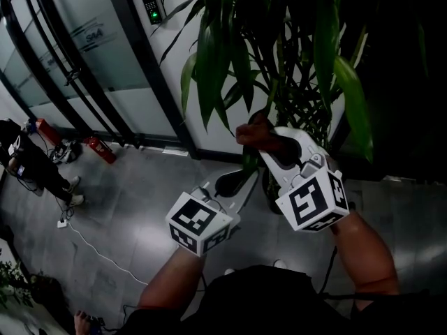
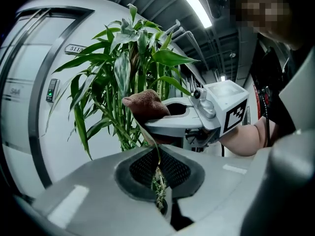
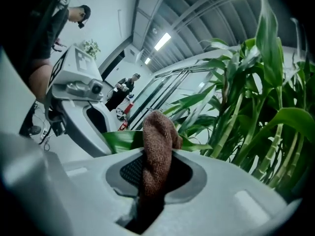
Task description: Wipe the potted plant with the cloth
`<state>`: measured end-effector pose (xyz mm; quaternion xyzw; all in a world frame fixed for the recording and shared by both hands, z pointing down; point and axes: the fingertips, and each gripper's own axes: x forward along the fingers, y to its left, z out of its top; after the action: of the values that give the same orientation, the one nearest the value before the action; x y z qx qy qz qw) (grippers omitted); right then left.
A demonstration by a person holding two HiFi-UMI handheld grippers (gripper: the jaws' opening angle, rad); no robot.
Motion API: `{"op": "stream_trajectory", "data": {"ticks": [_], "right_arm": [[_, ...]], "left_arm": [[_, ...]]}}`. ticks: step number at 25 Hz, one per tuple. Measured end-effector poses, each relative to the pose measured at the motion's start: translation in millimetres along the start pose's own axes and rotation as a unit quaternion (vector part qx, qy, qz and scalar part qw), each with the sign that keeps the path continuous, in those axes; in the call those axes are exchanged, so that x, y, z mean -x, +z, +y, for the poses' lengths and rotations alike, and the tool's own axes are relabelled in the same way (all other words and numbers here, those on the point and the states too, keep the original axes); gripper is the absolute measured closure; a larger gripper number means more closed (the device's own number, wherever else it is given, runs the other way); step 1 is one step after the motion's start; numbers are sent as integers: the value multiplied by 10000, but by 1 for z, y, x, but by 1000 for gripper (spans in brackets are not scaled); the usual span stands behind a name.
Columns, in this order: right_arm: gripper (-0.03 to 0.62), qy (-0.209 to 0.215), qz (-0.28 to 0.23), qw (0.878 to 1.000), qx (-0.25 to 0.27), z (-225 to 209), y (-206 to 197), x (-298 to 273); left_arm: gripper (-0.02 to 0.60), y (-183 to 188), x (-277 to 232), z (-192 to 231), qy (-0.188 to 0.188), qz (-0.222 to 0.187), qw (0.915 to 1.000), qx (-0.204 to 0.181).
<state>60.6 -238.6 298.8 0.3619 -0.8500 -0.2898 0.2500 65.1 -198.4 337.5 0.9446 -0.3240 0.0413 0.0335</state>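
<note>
Left tongs (image 2: 158,178): shut on a leaf (image 2: 157,156) tip, steadying it | right tongs (image 3: 155,173): clamped on cloth (image 3: 157,141), laid against that leaf to wipe | plant (image 1: 279,61): directly ahead.

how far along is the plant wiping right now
Setup looks done: the right claw is shut on the cloth, and the left claw pinches a leaf by its tip to steady it. In hand: the cloth sits against that leaf. Left: wiping along it, then probably the other leaves of the plant; none shows whether it has been wiped.

Left gripper (image 2: 160,176) pinches a leaf (image 2: 157,187) below the cloth (image 2: 145,107).
</note>
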Motion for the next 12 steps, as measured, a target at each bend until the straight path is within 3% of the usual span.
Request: {"op": "stream_trajectory", "data": {"ticks": [12], "right_arm": [[528,1175,149,9912,591,48,6,23]], "left_arm": [[565,0,-2,3,90,125,9997,-207]]}}
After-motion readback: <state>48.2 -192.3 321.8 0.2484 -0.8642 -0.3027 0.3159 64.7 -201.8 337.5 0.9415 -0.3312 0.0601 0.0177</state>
